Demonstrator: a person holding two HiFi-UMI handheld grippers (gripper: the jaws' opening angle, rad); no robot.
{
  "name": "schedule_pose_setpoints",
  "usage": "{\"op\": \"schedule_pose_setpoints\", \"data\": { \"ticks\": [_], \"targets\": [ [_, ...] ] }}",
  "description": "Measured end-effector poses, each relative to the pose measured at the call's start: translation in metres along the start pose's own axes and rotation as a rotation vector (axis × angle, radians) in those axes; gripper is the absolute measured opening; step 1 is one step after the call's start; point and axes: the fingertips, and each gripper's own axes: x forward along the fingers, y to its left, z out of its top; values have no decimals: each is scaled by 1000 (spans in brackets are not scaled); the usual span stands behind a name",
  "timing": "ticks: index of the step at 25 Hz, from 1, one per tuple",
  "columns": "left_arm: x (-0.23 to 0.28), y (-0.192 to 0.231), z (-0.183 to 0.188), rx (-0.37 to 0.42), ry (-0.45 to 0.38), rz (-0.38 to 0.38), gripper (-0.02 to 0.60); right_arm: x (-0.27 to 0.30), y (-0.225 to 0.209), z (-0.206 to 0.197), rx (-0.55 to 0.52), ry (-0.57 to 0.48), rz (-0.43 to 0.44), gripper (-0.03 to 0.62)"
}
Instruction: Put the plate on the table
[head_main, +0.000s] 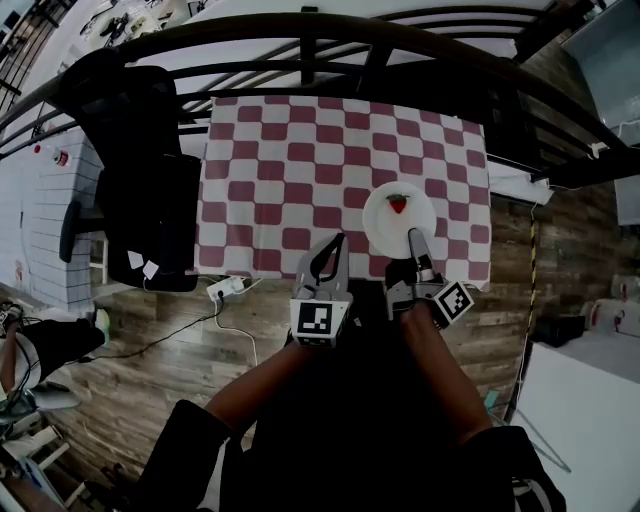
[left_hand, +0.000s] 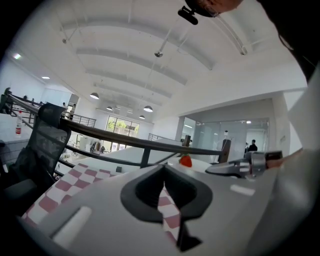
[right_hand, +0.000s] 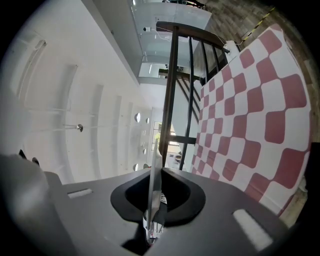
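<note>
Right gripper (head_main: 413, 236) on plate (head_main: 378, 228) rim, checkered table (head_main: 290, 170), wooden floor (head_main: 150, 380) around.

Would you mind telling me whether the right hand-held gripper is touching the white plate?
Touching. In the right gripper view the right hand-held gripper pinches the white plate by its thin rim, seen edge-on between its jaws.

Red-and-white checked cloth (head_main: 290, 170), matt and woven-looking. A white plate (head_main: 378, 222) is smooth and faintly glossy, like glazed ceramic. The left claw (head_main: 338, 240) and right claw (head_main: 413, 238) are matt grey plastic. The floor (head_main: 150, 370) is grained wood planks, and the railing (head_main: 300, 35) is dark, smooth metal.
</note>
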Motion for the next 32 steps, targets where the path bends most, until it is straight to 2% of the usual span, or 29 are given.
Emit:
{"op": "schedule_pose_setpoints", "data": {
  "ticks": [5,10,17,25,29,32],
  "targets": [
    [15,10,6,41,-29,20,9,18,-11,-3,-24,54,26,18],
    [33,22,1,34,-2,58,9,41,-29,-6,-39,117,33,18],
    [60,32,-6,35,53,88,9,72,-60,3,-91,149,38,18],
    [84,48,-6,34,86,125,9,109,-99,-2,-59,238,44,18],
    [91,65,-14,77,120,185,9,123,-109,-11,-103,291,71,19],
    [94,67,-16,85,130,187,9,129,-112,-15,-142,324,96,20]
  ]
}}
